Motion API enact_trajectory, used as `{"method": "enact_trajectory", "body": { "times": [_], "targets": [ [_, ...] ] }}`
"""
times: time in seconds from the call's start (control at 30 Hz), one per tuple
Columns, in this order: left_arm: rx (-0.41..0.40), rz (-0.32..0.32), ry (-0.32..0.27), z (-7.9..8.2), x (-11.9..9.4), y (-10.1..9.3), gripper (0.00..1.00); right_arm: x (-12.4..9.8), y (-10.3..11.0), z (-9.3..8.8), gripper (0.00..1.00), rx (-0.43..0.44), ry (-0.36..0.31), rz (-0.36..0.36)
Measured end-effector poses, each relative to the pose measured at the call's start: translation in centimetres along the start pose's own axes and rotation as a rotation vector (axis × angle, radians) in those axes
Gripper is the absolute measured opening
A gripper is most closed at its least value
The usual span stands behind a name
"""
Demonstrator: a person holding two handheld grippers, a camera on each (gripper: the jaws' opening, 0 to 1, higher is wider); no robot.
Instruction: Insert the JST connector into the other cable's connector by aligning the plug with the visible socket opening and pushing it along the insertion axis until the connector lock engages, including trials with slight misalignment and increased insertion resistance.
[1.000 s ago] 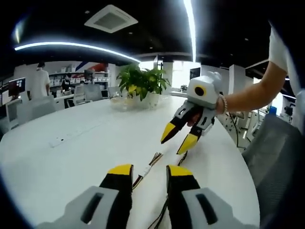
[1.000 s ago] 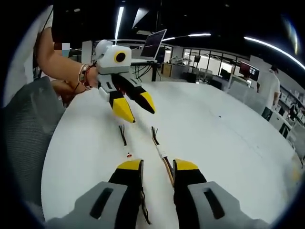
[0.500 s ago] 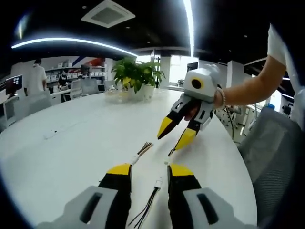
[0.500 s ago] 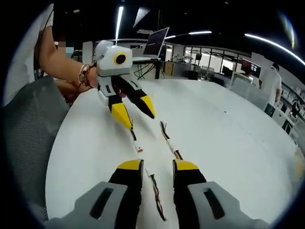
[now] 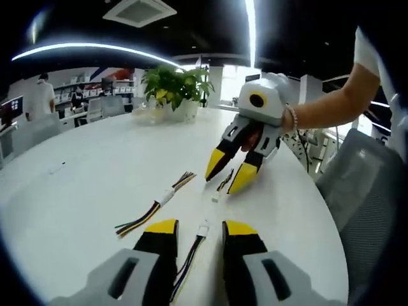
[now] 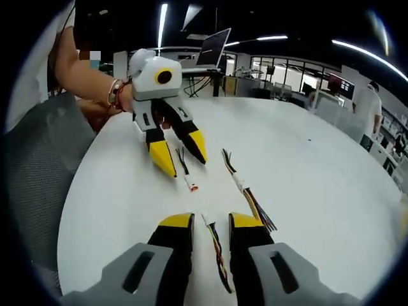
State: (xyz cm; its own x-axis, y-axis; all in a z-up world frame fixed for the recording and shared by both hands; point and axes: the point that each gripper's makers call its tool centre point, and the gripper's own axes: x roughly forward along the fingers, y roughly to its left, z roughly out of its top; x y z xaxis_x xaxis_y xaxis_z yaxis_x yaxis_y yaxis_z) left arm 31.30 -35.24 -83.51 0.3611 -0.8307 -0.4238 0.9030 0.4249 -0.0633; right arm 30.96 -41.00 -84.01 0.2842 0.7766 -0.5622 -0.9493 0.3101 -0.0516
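Right now, in the left gripper view, the left gripper [image 5: 199,233] hangs just over the white table [image 5: 83,191] with its jaws apart and nothing between them; a short cable with a white connector [image 5: 203,228] lies in the gap on the tabletop. Farther off, the right gripper [image 5: 228,175] also stands open over a second small cable [image 5: 220,188], and a longer multicoloured cable [image 5: 156,205] lies to the left, well apart from both.

Seen from the right gripper view, the right gripper [image 6: 209,229] straddles its near cable [image 6: 213,239], jaws parted, while the left gripper [image 6: 180,154] hovers open above another short lead [image 6: 188,173]; the multicoloured cable [image 6: 245,191] lies to the right.

Neither plug is held yet. I'd worry that closing on the thin wires instead of the housing would let the connector swivel, so plug and socket meet crooked and jam before the lock catches.
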Motion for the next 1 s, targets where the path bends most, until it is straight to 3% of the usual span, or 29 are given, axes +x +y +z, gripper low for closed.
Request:
{"method": "enact_trajectory", "body": {
  "times": [0.57,1.0],
  "targets": [
    [0.019,-0.014,0.025,-0.8,0.2,-0.3,0.09,0.3,0.2,-0.7,0.13,-0.003,0.004,0.004],
    [0.001,-0.025,0.018,-1.0,0.5,-0.3,0.07,0.4,0.2,-0.8,0.1,0.016,-0.016,-0.005]
  ]
}}
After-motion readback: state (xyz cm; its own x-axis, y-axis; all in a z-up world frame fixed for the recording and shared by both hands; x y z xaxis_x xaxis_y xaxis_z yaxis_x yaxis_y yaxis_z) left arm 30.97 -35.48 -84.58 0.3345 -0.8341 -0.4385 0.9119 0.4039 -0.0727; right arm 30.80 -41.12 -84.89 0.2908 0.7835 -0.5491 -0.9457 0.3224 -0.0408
